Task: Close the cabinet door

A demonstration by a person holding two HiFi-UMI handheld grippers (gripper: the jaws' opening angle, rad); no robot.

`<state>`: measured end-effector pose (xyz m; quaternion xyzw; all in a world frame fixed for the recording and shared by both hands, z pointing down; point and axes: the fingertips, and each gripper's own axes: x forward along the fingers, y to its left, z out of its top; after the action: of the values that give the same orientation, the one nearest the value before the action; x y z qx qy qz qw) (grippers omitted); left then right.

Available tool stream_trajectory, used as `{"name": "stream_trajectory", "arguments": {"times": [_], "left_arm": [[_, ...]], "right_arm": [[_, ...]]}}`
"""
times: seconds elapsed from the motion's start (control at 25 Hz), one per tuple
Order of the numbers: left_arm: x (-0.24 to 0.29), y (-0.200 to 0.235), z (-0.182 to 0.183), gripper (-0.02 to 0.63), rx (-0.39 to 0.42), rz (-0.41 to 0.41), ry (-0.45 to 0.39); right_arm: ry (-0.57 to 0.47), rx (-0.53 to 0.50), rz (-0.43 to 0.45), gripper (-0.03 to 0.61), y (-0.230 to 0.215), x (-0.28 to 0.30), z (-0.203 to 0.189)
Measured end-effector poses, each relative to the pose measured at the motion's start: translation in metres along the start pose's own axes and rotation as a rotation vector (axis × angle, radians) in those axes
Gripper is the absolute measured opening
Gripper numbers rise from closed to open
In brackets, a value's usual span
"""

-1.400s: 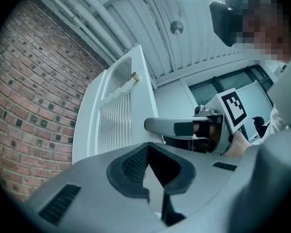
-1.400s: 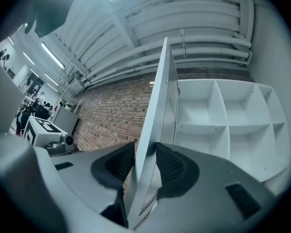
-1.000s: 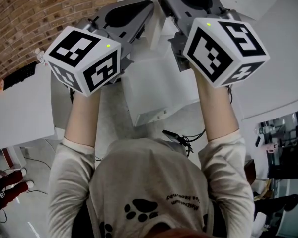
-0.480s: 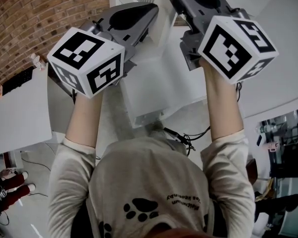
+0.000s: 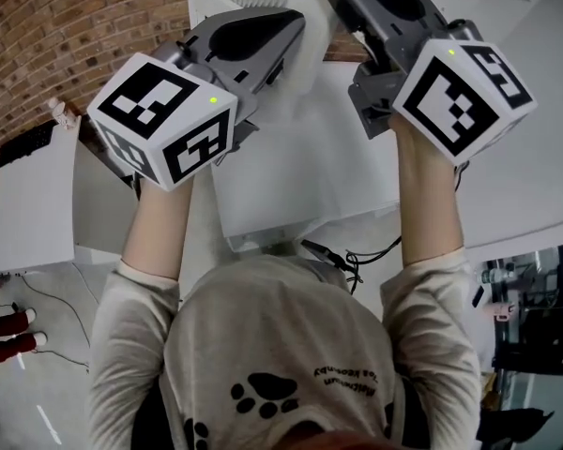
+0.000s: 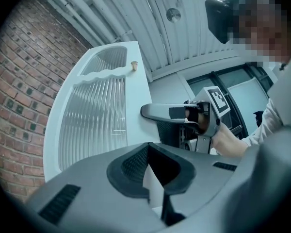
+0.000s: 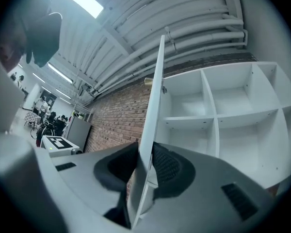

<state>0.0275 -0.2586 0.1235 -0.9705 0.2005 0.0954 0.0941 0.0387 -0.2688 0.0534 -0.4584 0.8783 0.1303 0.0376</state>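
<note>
The white cabinet door [image 5: 300,167] with a ribbed glass panel [image 6: 94,120] and a small brass knob [image 6: 134,65] stands ajar, held up in front of me. My right gripper [image 7: 144,152] has the door's edge [image 7: 155,106] between its pads. Its jaws have just been closing and now sit against the edge. From the left gripper view it [image 6: 150,112] clamps the knob-side edge. My left gripper [image 6: 148,147] has a white sliver of the door between its jaws. The open white cabinet [image 7: 233,110] with bare shelves lies to the right of the door.
A brick wall [image 5: 66,36] runs along the left. White tables [image 5: 23,209] stand at the left, and another white surface [image 5: 535,186] stands to the right. Black cables [image 5: 347,256] lie on the floor by the person's chest. People and equipment are far off in the room [image 7: 46,120].
Both grippers have moved together with the door. In the head view the right gripper has shifted right, and the door panel has spread wider beneath the two.
</note>
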Motion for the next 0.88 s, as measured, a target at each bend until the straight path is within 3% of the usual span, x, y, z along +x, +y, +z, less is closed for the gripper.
{"name": "stream_trajectory", "arguments": {"times": [0.4, 0.88], "left_arm": [[0.062, 0.02, -0.024, 0.009, 0.018, 0.101, 0.029], [0.098, 0.039, -0.05, 0.009, 0.019, 0.185, 0.064]], "right_arm": [[-0.024, 0.048, 0.163, 0.095, -0.071, 0.003, -0.018], [-0.039, 0.073, 0.292, 0.095, -0.117, 0.014, -0.034]]}}
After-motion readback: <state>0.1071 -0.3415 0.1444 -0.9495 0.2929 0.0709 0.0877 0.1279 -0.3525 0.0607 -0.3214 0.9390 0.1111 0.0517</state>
